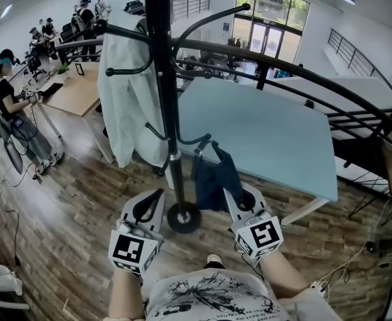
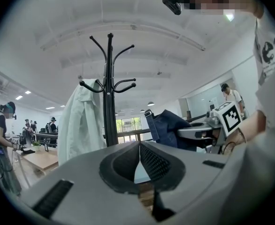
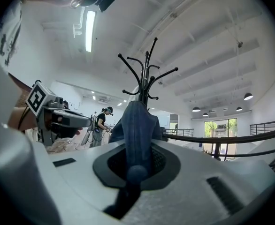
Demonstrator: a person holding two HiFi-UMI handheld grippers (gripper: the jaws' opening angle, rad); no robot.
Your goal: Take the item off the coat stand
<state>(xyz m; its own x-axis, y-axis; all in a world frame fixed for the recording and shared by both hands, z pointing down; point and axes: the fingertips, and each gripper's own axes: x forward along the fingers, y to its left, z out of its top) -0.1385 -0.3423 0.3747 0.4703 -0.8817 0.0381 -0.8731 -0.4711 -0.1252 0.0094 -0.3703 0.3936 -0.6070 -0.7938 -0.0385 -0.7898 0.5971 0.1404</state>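
A black coat stand (image 1: 161, 79) rises in front of me, its round base (image 1: 184, 217) on the wood floor. A white shirt (image 1: 126, 99) hangs from an upper hook. A dark blue fabric bag (image 1: 215, 176) hangs low on the stand's right side, its strap (image 1: 199, 148) beside a low hook (image 1: 208, 139); I cannot tell whether the strap is still on it. My right gripper (image 1: 241, 196) is shut on the bag, and blue cloth (image 3: 137, 125) fills its jaws. My left gripper (image 1: 150, 204) sits left of the base, shut with nothing in it (image 2: 140, 158).
A pale blue table (image 1: 269, 136) stands behind the stand. A wooden desk (image 1: 75, 89) with people around it is at the far left. A black railing (image 1: 343, 92) curves across the right. Cables (image 1: 356, 256) lie on the floor at right.
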